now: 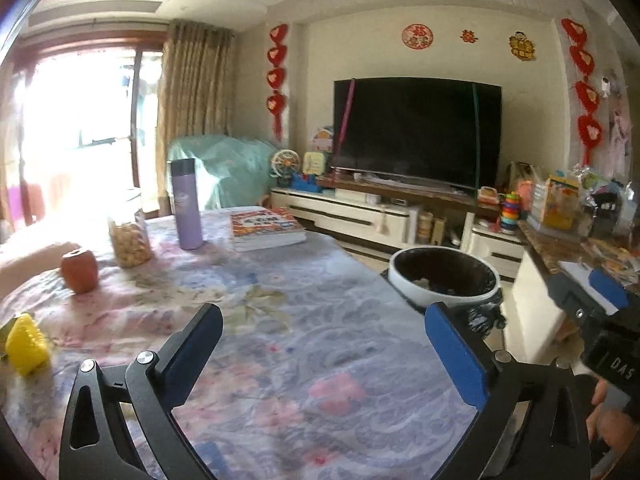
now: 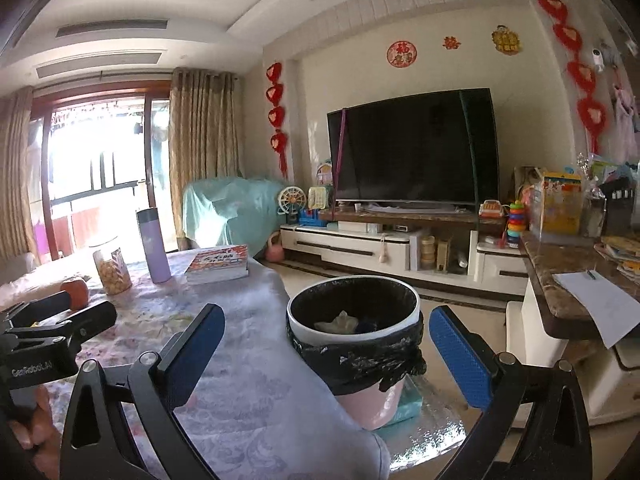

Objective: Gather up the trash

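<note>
Notably, both grippers are empty with jaws spread wide: the left gripper [image 1: 324, 356] hangs over the floral tablecloth [image 1: 280, 320], and the right gripper [image 2: 326, 354] sits at the table's edge, framing the trash bin [image 2: 354, 336] between its 2 blue pads [image 2: 460, 360]. The bin stands upright on the floor just beside the table's right edge, its mouth facing straight up, a black liner [image 2: 360, 356] folded over the white rim, and a crumpled pale scrap [image 2: 338, 323] lying inside with something darker beside it. From the left wrist view the same bin [image 1: 444, 280] lies ahead and to the right, past the cloth's edge, so the right gripper is judged the nearer to it, while the left gripper is the nearer to what is on the table. No obvious loose litter shows on the cloth; standing at its far left are a red apple [image 1: 80, 270], a clear jar of snacks [image 1: 130, 240], an upright purple flask [image 1: 186, 204] and a stack of books [image 1: 266, 228] lying flat, long edge running left to right. A yellow object [image 1: 28, 346] at the near left edge may be a remaining item, though its nature cannot be told; it lies left of the left gripper, well apart from the bin. Any next pick is therefore judged to call for a leftward reach, then carriage rightward across the table.
</note>
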The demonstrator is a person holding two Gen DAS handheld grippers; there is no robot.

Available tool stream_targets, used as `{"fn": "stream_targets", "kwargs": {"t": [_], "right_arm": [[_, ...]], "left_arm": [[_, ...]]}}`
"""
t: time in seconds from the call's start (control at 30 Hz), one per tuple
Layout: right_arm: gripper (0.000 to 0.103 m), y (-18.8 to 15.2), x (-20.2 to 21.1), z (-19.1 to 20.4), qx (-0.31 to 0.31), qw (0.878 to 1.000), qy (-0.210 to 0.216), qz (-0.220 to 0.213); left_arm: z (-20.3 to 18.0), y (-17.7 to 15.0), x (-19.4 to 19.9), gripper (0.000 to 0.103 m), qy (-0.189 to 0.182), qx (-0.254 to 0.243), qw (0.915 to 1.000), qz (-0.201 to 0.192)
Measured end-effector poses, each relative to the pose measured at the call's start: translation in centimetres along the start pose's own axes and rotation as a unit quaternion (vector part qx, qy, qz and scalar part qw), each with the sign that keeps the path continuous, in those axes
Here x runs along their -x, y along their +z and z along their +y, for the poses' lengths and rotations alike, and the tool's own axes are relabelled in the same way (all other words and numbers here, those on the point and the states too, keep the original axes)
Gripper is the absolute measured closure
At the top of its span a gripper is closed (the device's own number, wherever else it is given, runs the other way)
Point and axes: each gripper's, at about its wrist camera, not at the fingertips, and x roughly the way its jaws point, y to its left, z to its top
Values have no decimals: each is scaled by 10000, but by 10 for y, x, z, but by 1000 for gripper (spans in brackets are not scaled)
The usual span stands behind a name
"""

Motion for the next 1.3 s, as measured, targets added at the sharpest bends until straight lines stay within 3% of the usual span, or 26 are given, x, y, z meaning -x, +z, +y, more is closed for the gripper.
{"fn": "stream_targets", "kwargs": {"t": [0.5, 1.3], "right_arm": [[0, -16, 7, 1, -204, 9997, 96, 54], [0, -14, 14, 1, -282, 9994, 212, 63]], "left_arm": [[2, -12, 3, 1, 280, -4, 9995, -146], [-2, -18, 10, 1, 225, -235, 9987, -394]]}}
